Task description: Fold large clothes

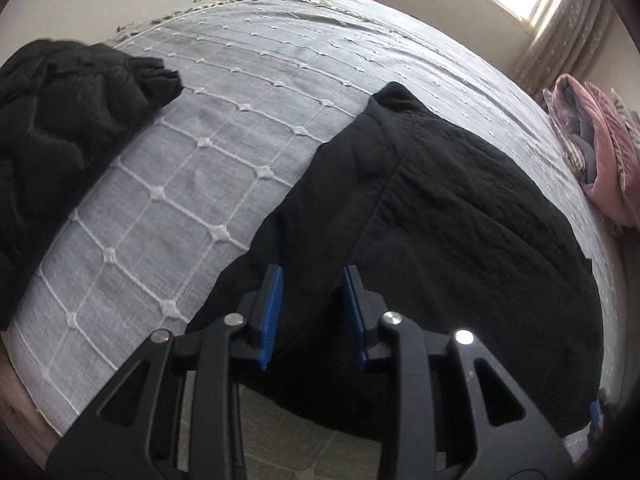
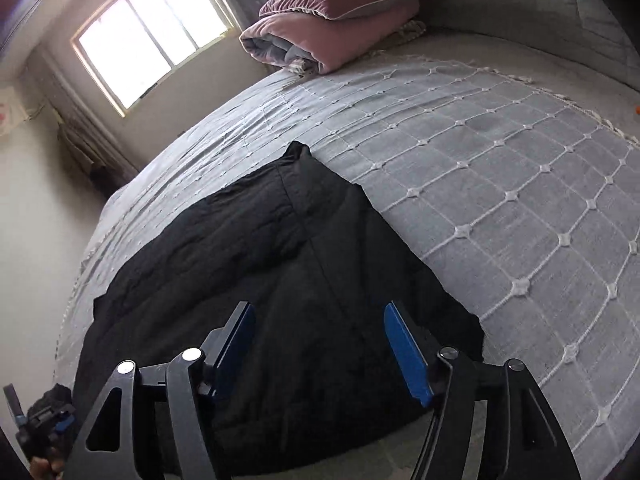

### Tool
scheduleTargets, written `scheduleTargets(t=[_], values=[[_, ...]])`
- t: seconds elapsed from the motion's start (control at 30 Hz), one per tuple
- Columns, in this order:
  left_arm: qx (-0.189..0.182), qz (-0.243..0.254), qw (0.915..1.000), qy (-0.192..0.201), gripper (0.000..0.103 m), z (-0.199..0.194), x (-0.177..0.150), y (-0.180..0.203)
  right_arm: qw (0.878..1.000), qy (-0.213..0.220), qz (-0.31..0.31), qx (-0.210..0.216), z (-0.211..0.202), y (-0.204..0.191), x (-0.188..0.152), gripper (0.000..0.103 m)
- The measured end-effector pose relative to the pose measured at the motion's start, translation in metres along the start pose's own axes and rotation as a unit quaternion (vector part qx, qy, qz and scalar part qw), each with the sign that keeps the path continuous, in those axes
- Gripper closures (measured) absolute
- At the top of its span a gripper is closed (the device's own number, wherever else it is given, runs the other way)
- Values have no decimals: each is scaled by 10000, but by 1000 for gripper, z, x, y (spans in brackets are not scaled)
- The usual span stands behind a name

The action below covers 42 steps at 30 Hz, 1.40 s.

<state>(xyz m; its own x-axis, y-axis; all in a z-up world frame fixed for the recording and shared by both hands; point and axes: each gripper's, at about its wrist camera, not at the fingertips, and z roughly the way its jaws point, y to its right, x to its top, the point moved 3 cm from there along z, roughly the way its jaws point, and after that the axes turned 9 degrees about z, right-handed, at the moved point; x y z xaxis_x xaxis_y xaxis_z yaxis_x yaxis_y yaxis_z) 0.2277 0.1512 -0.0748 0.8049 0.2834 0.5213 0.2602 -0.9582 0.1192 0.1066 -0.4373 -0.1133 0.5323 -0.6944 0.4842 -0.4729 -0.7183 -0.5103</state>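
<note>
Judging black garment [image 1: 460, 208] folded – compact slab, lower centre of both views, on grey bedspread [image 1: 224, 128]. Left gripper [image 1: 312, 312] and right gripper [image 2: 320, 344] above it, jaws apart, nothing between. Left to do – crumpled black pile [image 1: 68, 100], upper left, unfolded.

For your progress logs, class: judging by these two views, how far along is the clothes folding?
Done: one black garment lies folded flat on the bed. In hand: nothing; both grippers, left and right, hover open above it. Left: the crumpled black pile looks unfolded.
</note>
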Motion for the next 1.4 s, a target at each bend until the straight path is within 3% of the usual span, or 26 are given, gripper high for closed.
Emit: scheduleTargets(t=[0.1, 0.2, 0.33, 0.5, 0.63, 0.73, 0.77, 0.8, 0.87, 0.93, 0.97, 1.0, 1.1, 1.27, 1.4], values=[[128, 60, 9999, 41, 70, 5, -7, 1, 9998, -11, 7, -203, 10, 13, -4, 65], [388, 165, 9991, 27, 70, 20, -13, 3, 9969, 59, -453, -633, 30, 9, -4, 74], [700, 461, 9964, 105, 70, 22, -12, 11, 9940, -29, -726, -822, 57, 7, 0, 75], [513, 223, 9982, 213, 70, 13, -11, -2, 9935, -48, -594, -967, 64, 8, 4, 75], [1035, 181, 9922, 668, 70, -28, -10, -2, 9929, 263, -462, -1063, 39, 1, 6, 71], [791, 655, 9885, 1108, 60, -66, -5, 34, 9933, 702, -654, -646, 5, -25, -3, 50], [632, 835, 9880, 1134, 52, -72, -3, 49, 9935, 743, -740, -443, -1, -33, -5, 45], [315, 1053, 9880, 1083, 46, -78, -1, 68, 9936, 718, -851, -185, -4, -46, -11, 43], [-269, 1122, 9896, 861, 46, -77, 1, 95, 9930, 506, -1057, 115, 1, -69, -24, 43], [-502, 1117, 9905, 627, 46, -65, 1, 110, 9906, 343, -1299, 237, 10, -91, -38, 44], [-449, 1152, 9907, 565, 46, -56, 0, 114, 9873, 260, -1530, 348, 13, -104, -47, 47], [-356, 1206, 9906, 530, 46, -47, -2, 116, 9833, 219, -1737, 494, 12, -115, -56, 60], [-4, 1255, 9917, 292, 46, -17, -14, 105, 9667, 46, -2336, 1046, 8, -150, -89, 79], [94, 762, 9970, 119, 46, 0, -9, 63, 9489, -756, -2814, 1214, 30, -177, -137, 84], [-90, 362, 9993, -16, 46, 10, -7, 46, 9420, -1107, -3088, 715, 56, -180, -169, 84]])
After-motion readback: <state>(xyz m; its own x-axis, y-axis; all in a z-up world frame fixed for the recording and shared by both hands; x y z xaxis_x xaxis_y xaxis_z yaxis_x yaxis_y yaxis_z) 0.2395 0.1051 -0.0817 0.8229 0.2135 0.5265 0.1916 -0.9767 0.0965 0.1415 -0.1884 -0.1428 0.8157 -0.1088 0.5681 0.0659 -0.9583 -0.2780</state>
